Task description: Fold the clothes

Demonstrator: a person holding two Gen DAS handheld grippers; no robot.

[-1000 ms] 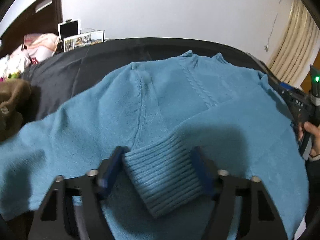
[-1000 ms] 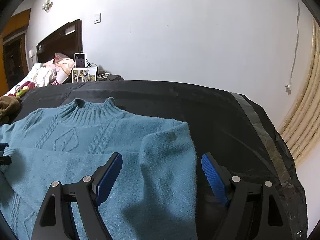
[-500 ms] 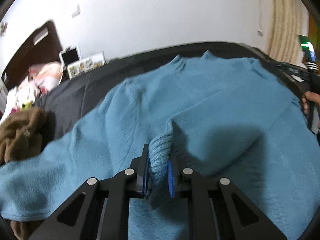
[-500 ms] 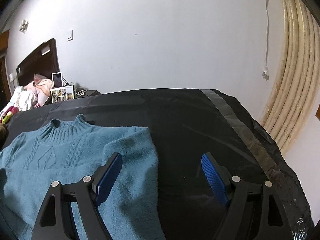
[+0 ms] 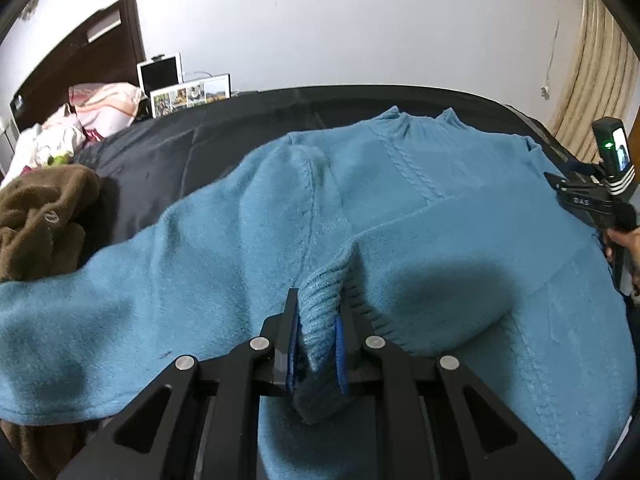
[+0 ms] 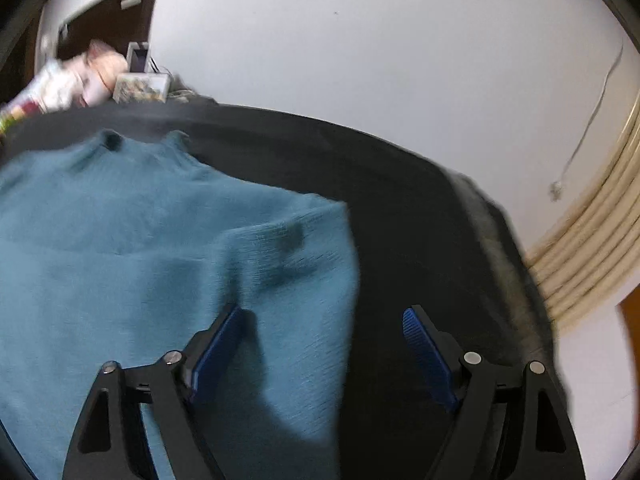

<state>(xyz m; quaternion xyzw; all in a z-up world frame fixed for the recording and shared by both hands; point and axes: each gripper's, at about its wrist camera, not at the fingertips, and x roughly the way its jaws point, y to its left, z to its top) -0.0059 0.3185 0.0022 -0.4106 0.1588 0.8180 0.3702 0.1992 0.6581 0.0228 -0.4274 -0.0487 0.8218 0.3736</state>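
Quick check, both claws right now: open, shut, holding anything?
Left claw: shut on the ribbed cuff of the blue sweater.
Right claw: open, holding nothing, poised over the sweater's edge.

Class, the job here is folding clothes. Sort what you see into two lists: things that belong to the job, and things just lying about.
Part of the job:
blue sweater
its ribbed cuff, pinched in the left gripper
right gripper, open over the sweater's edge

Just lying about:
brown garment
pillows
tablet
photo frame
curtain
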